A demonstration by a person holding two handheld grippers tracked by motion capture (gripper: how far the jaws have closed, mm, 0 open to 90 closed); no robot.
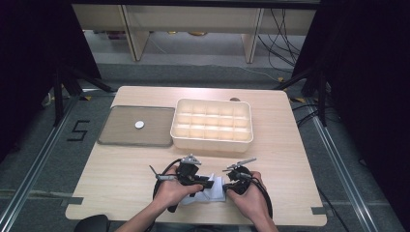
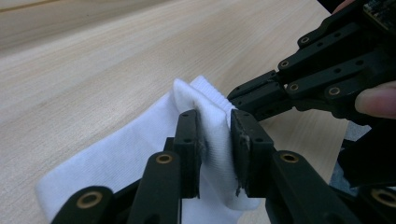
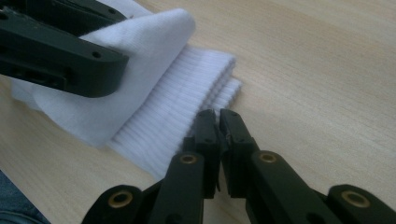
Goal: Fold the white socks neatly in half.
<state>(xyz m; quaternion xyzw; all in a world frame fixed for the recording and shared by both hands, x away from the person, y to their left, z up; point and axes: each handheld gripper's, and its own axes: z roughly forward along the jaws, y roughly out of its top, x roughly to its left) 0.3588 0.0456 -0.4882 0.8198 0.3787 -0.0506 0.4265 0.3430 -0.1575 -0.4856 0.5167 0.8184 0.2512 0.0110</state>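
Observation:
A white sock (image 1: 216,192) lies folded on the wooden table (image 1: 121,169) near its front edge, between both hands. My left gripper (image 2: 216,135) is shut on a raised fold of the sock (image 2: 116,158); the cloth fills the gap between its pads. One of its fingers (image 3: 70,56) stands against that lifted fold (image 3: 154,51). My right gripper (image 3: 219,116) is shut, with a thin slit between its pads and no cloth visible in it. Its tips rest at the sock's ribbed cuff (image 3: 187,93) and come in from the right in the left gripper view (image 2: 233,99).
A cream divided organiser box (image 1: 212,141) stands in the middle of the table. Left of it lies a flat grey tray (image 1: 121,133) with a small white disc (image 1: 139,124) on it. Bare wood runs left and right of the hands.

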